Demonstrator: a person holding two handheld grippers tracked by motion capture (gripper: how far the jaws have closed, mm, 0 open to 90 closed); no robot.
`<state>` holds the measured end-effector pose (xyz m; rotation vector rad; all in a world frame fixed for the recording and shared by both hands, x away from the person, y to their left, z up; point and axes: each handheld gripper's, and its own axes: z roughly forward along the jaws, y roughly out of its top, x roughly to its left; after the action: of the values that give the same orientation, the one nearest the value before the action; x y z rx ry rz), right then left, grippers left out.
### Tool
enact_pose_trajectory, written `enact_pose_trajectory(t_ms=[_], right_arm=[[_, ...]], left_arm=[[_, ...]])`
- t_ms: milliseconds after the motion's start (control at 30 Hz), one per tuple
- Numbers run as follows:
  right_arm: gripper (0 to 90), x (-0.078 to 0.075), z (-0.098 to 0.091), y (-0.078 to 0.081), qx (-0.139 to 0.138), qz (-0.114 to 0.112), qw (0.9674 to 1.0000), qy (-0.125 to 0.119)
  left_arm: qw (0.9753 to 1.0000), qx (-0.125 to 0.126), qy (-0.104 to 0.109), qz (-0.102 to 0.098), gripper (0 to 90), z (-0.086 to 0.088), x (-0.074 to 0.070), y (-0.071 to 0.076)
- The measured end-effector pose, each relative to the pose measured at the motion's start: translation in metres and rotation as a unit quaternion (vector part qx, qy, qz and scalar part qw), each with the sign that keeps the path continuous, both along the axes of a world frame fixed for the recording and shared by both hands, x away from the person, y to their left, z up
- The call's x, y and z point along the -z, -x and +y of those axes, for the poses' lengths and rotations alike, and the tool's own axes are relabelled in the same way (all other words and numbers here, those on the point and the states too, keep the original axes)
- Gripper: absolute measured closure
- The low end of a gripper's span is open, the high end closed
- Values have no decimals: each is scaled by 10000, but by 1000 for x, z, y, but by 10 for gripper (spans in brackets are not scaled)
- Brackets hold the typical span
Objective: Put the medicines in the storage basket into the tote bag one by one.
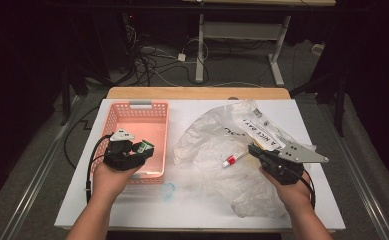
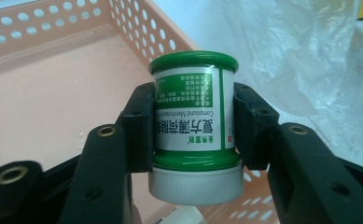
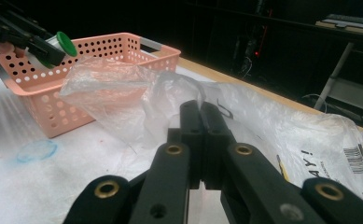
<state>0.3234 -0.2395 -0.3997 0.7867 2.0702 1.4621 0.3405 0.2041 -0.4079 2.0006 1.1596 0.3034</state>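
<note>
My left gripper (image 1: 141, 148) is shut on a small green jar (image 2: 194, 116) with a white cap and a printed label; the jar (image 1: 145, 147) hangs over the pink perforated basket (image 1: 113, 118). In the right gripper view the jar (image 3: 66, 44) shows above the basket's (image 3: 53, 112) near rim. My right gripper (image 1: 254, 148) is shut with nothing between its jaws, low over the crumpled clear plastic bag (image 1: 212, 137). A small white tube with a red cap (image 1: 233, 159) lies on the bag just left of the right gripper (image 3: 201, 109).
The white table (image 1: 192, 205) carries a faint blue ring mark (image 1: 168, 190) in front of the basket. The bag (image 3: 310, 140) has black printed lettering at its far right. Behind the table's wooden far edge (image 1: 197, 93), cables and desk legs stand on the floor.
</note>
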Motion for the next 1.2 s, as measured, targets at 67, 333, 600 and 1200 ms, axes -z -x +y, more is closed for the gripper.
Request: enact_pose_trajectory(t_ms=[67,333,600,1200], right_arm=[[900,0,0,0,-4,-4,10000,6],[900,3,0,-1,8,41,10000,41],[900,3,0,-1,-46,10,10000,68],[900,-1,-1,2,-47,-56,10000,-7]], left_arm=[[9999,11,75,-67,536,1,1,6],[9988,162,224,-402,535,-6,1,26],[9980,327,335,-436,536,-14,1,37],[9937,873,470,-525,535,-49,-3,52]])
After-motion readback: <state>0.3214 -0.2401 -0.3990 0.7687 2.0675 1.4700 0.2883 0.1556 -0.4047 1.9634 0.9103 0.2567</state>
